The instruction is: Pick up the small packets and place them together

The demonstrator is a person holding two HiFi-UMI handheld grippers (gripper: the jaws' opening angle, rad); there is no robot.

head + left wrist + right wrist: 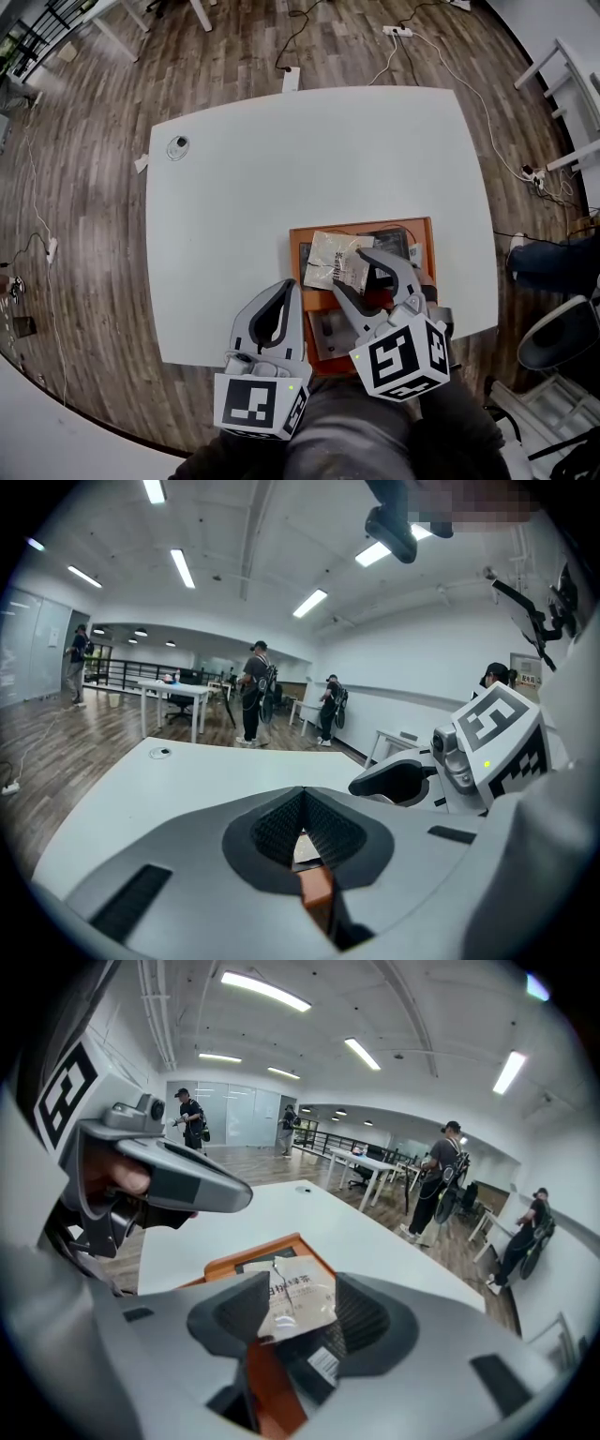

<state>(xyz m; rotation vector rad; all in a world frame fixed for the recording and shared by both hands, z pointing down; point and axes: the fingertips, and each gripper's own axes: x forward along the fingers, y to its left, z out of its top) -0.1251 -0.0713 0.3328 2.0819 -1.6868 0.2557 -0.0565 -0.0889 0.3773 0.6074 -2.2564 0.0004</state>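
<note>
An orange tray sits at the near right of the white table. In it lies a pale silvery packet beside dark packets. My right gripper hovers over the tray, jaws apart. In the right gripper view the pale packet shows through the gap of that gripper, lying on the tray over a dark barcoded packet; the pads do not press it. My left gripper is shut and empty at the tray's left edge, seen too in the left gripper view.
A round grommet marks the table's far left corner. Cables and a power strip lie on the wooden floor beyond. A chair stands at the right. Several people and white tables are in the room behind.
</note>
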